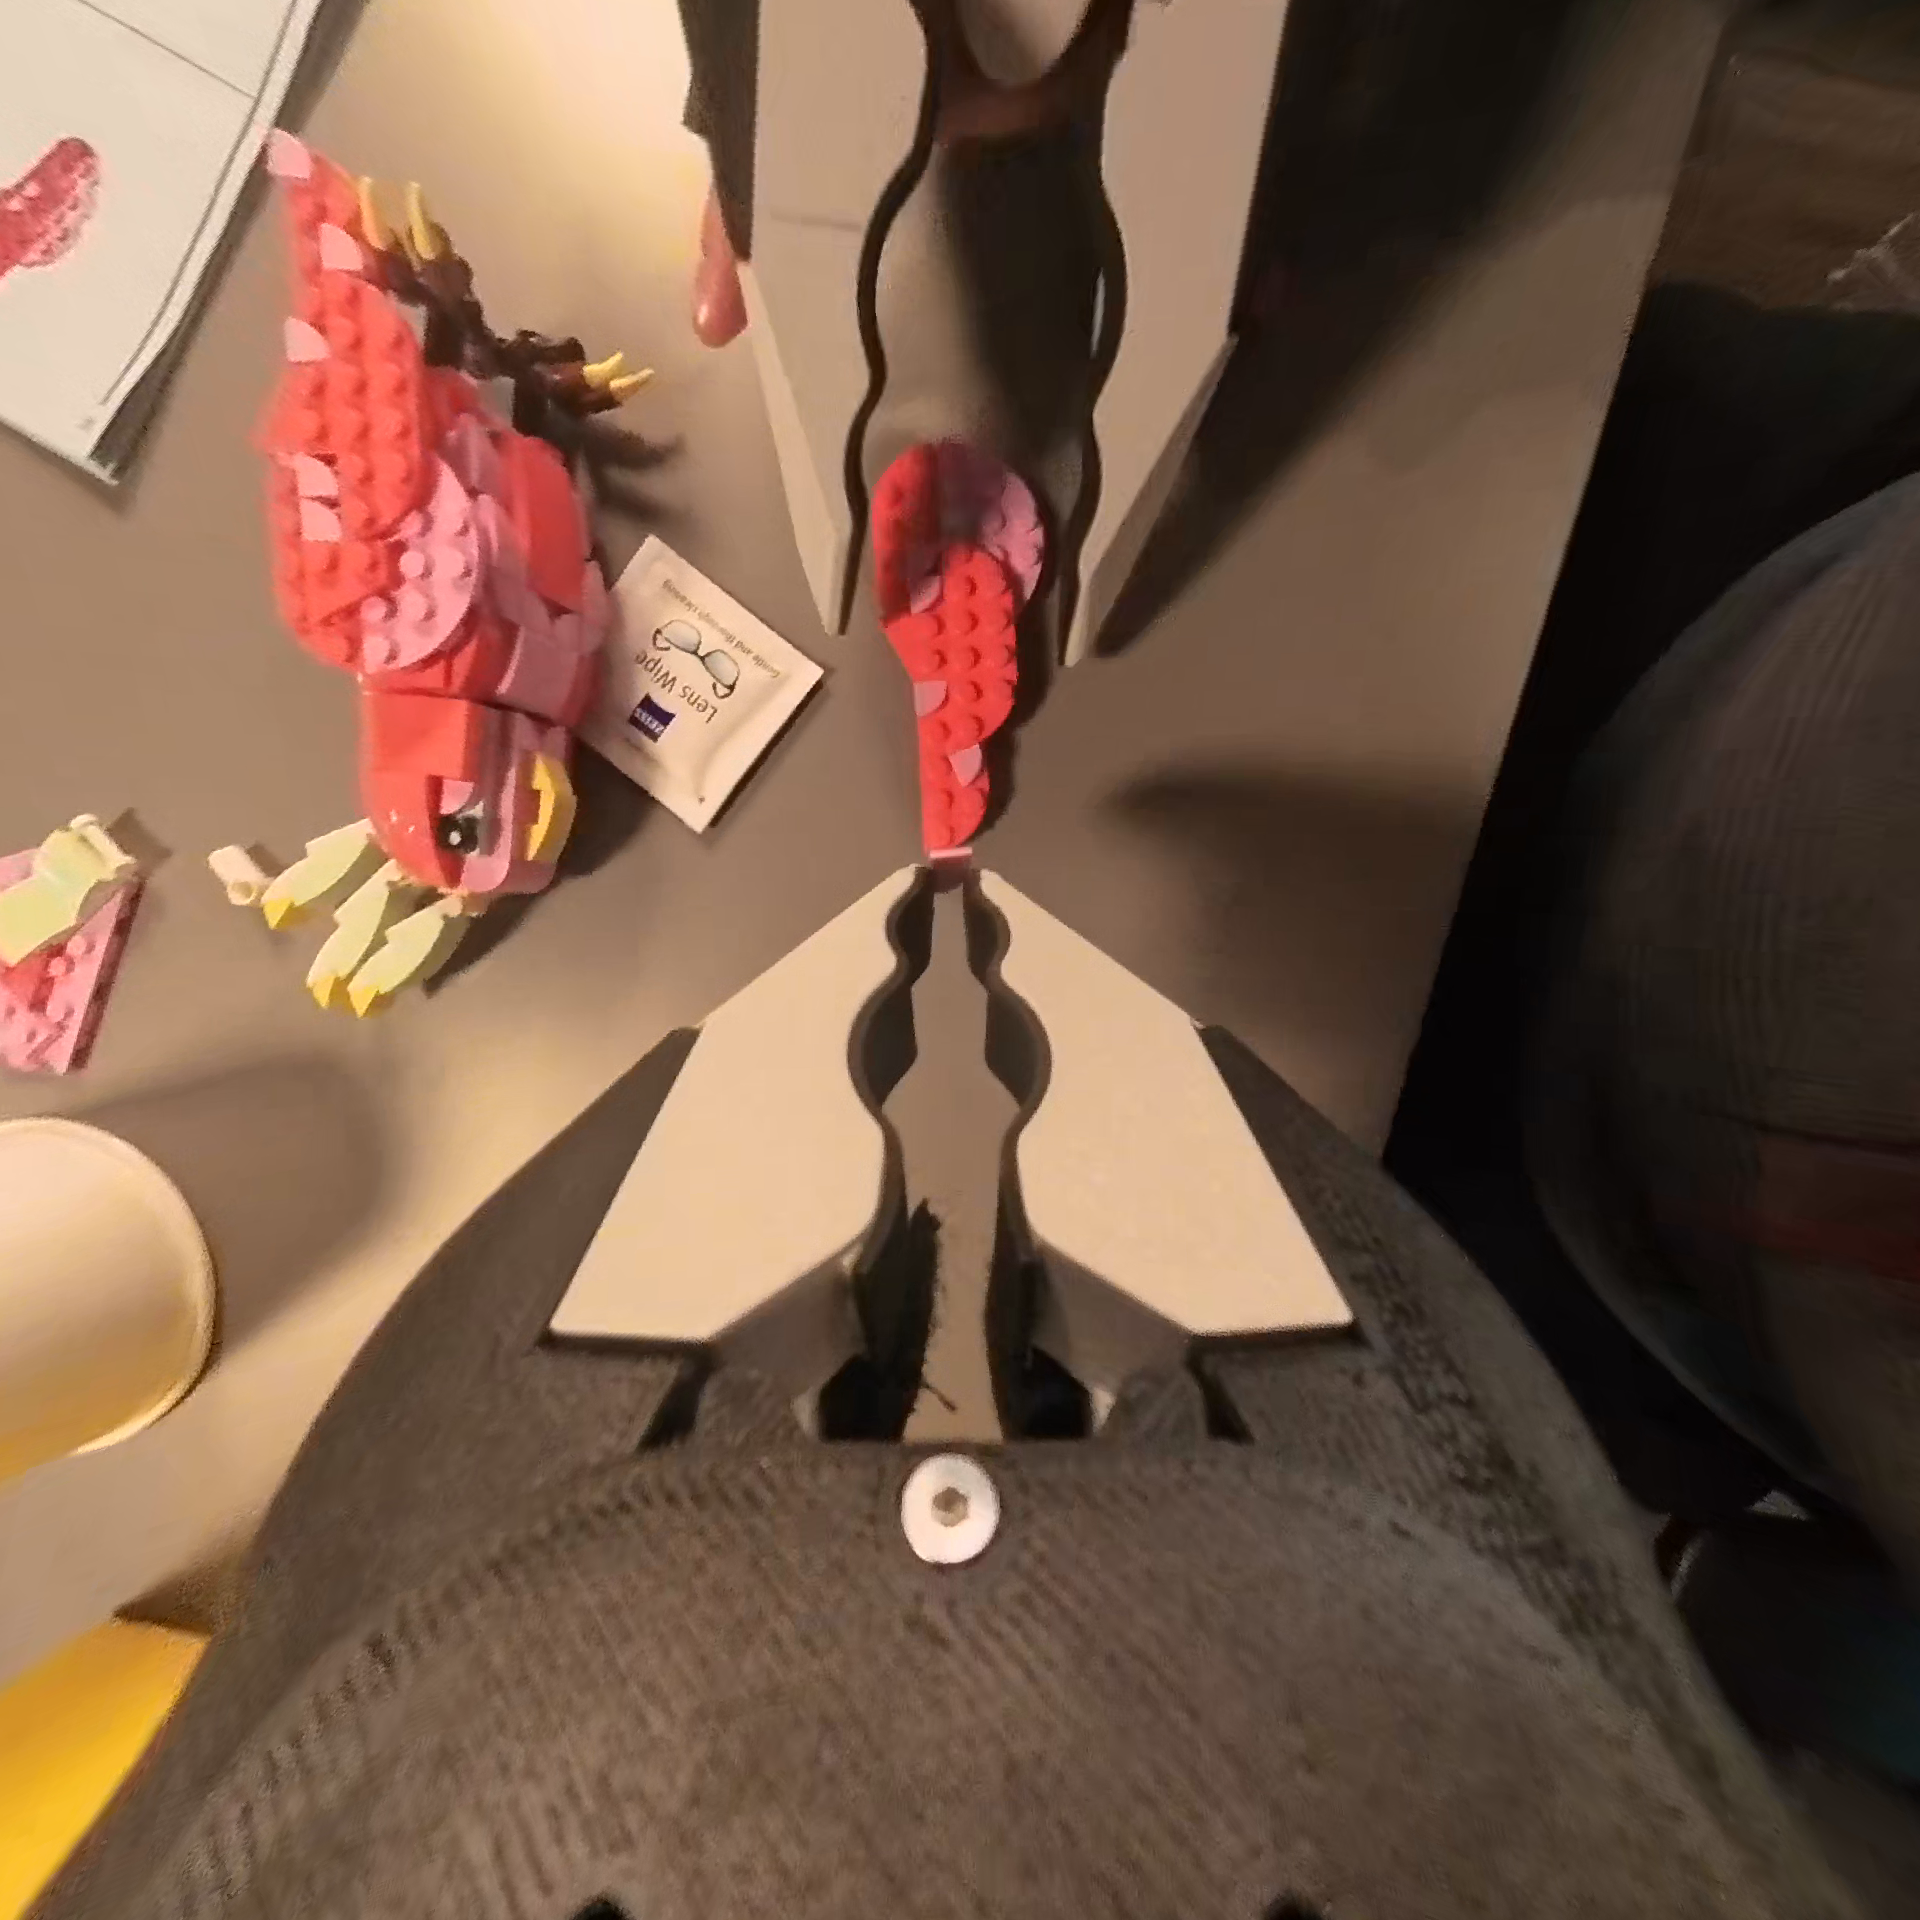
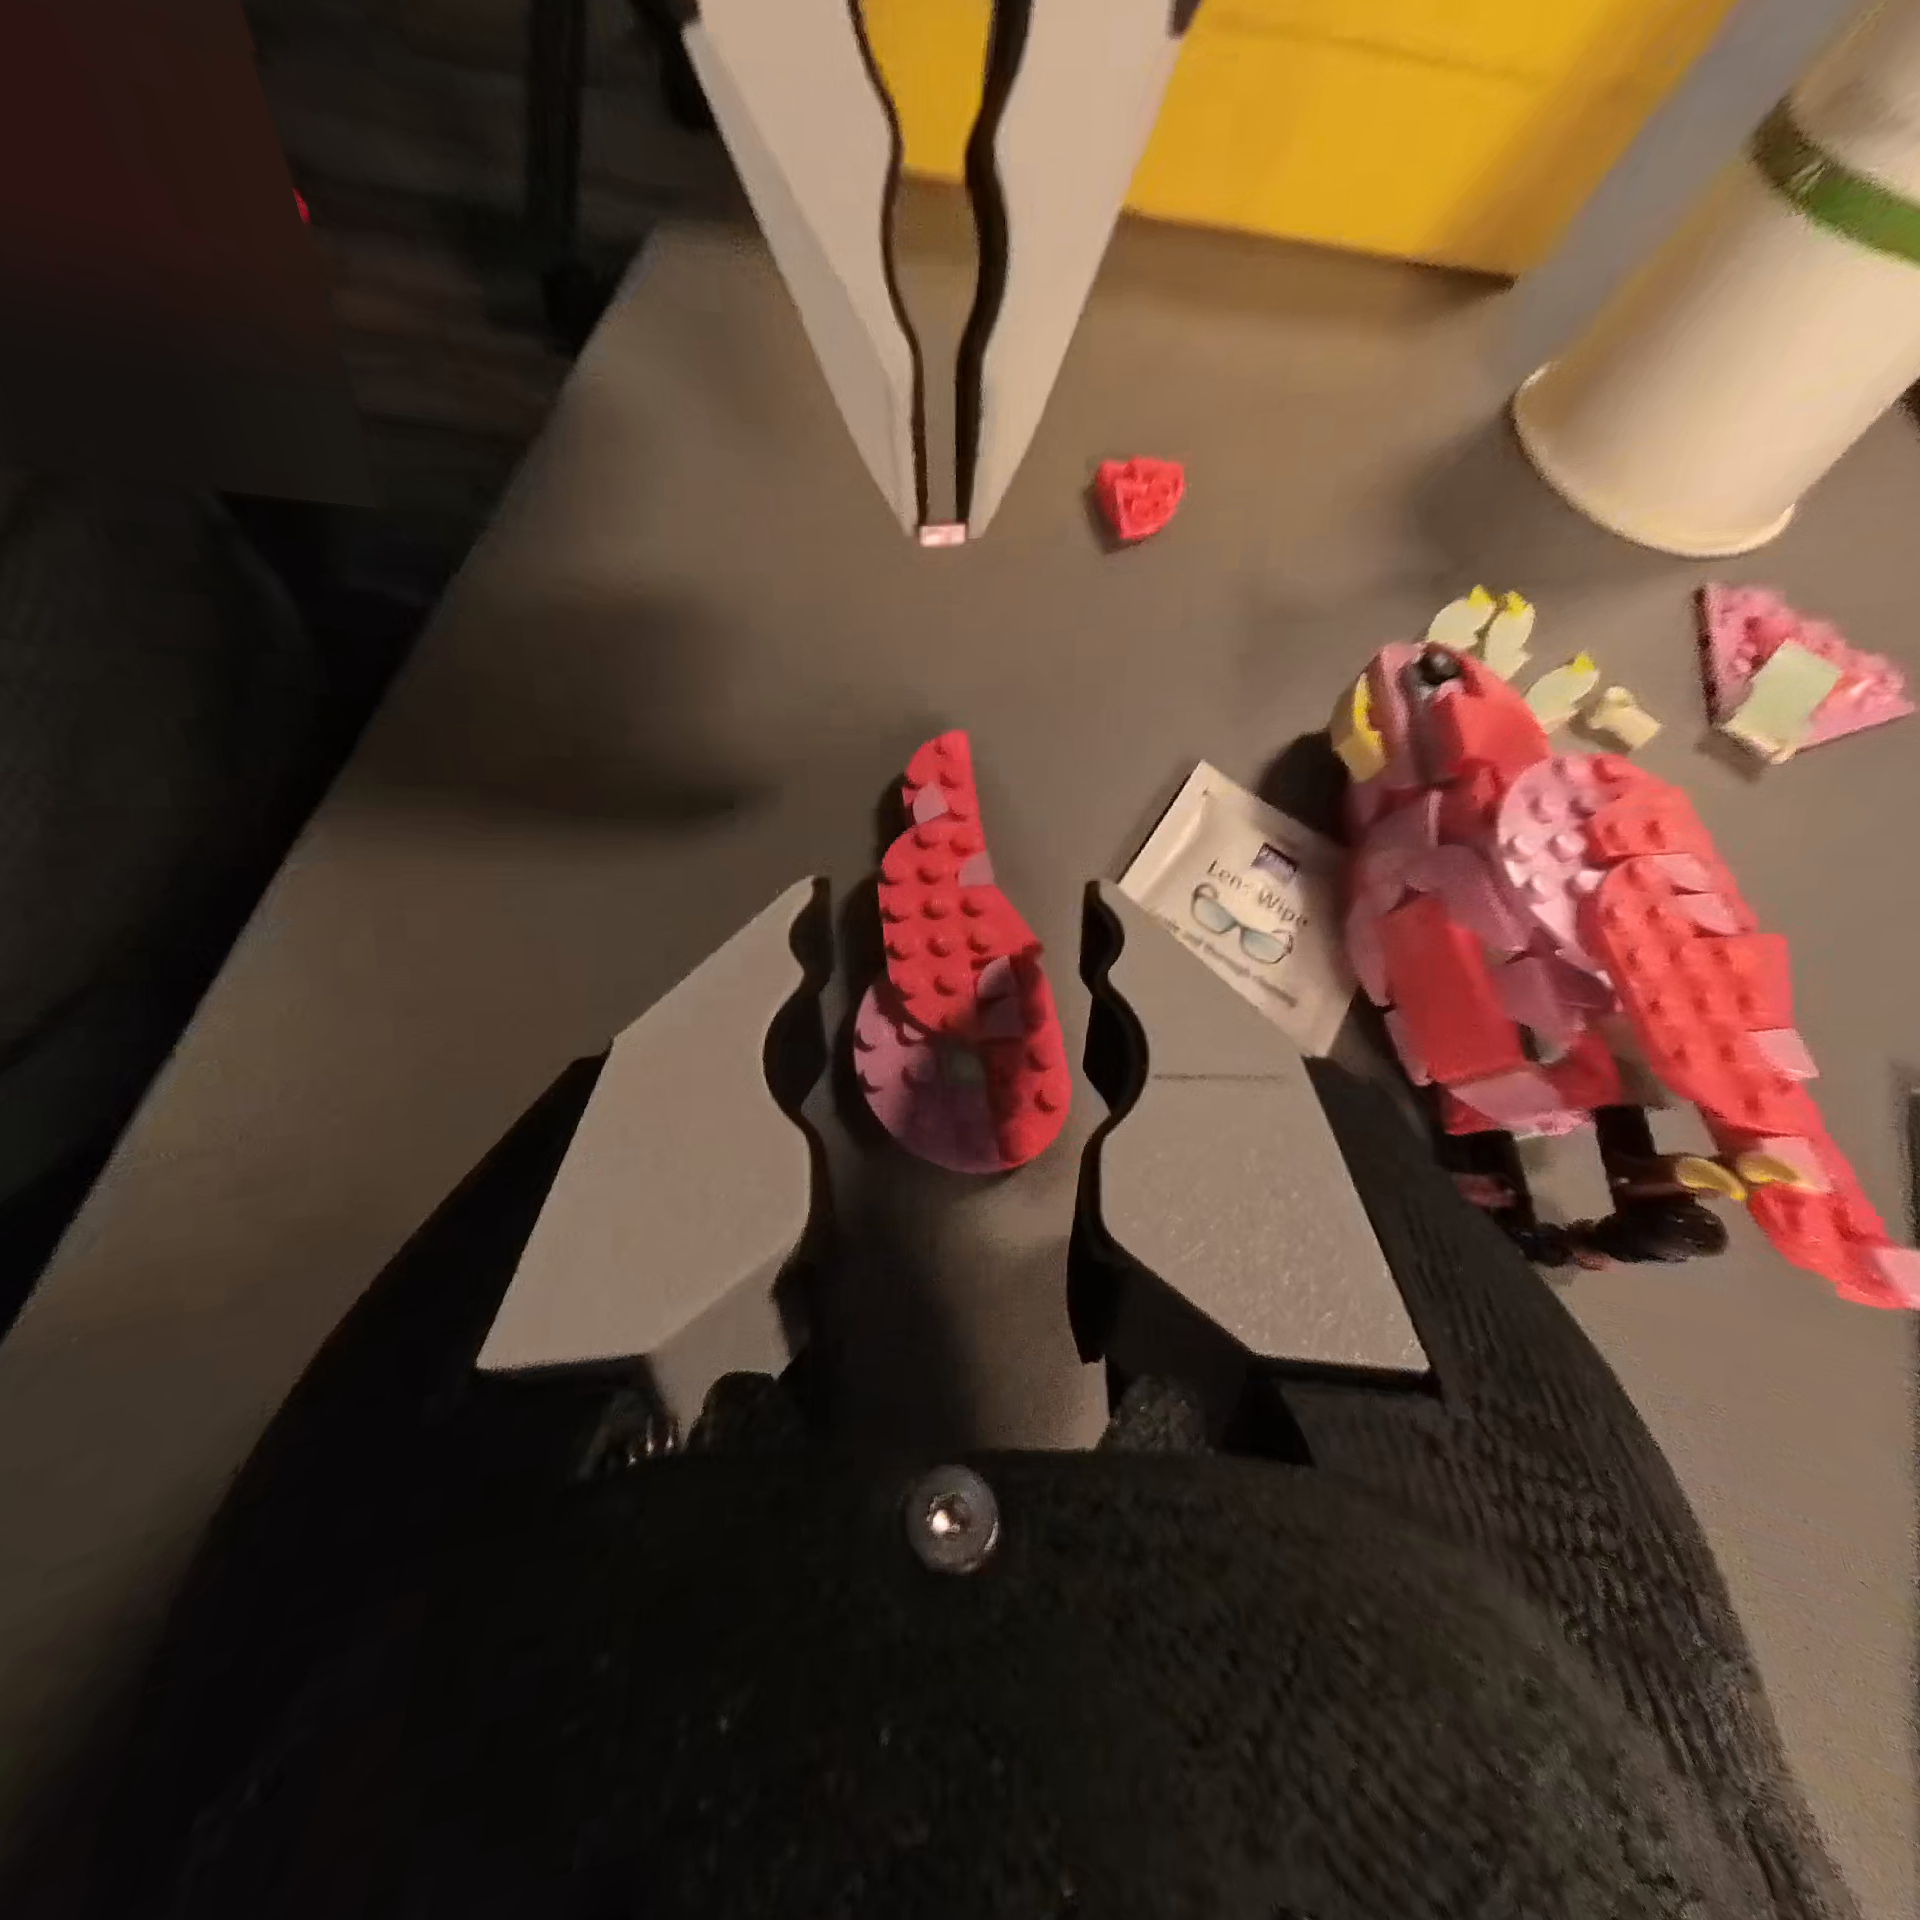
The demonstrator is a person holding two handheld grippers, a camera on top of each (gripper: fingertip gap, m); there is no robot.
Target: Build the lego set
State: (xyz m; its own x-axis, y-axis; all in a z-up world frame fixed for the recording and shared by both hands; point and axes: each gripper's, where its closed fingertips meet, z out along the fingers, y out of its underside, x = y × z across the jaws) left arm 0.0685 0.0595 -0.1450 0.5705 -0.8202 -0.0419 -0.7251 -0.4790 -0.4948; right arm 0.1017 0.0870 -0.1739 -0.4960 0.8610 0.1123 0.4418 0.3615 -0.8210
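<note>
Between the two fingers of the right claw, which are spread wide, lies a red and pink brick wing flat on the grey table; neither finger presses on it. Straight ahead of this claw, the left claw is pinched tight on a tiny pink piece, just past the wing's thin tip. That piece is so small it could pop out and drop. If the right claw closes crooked, the wing could slide or flip away. To the right claw's right, a white packet and the brick bird sit close, easy to bump. To its left the table edge is near, so things pushed there could fall. Ahead there is open room.
</note>
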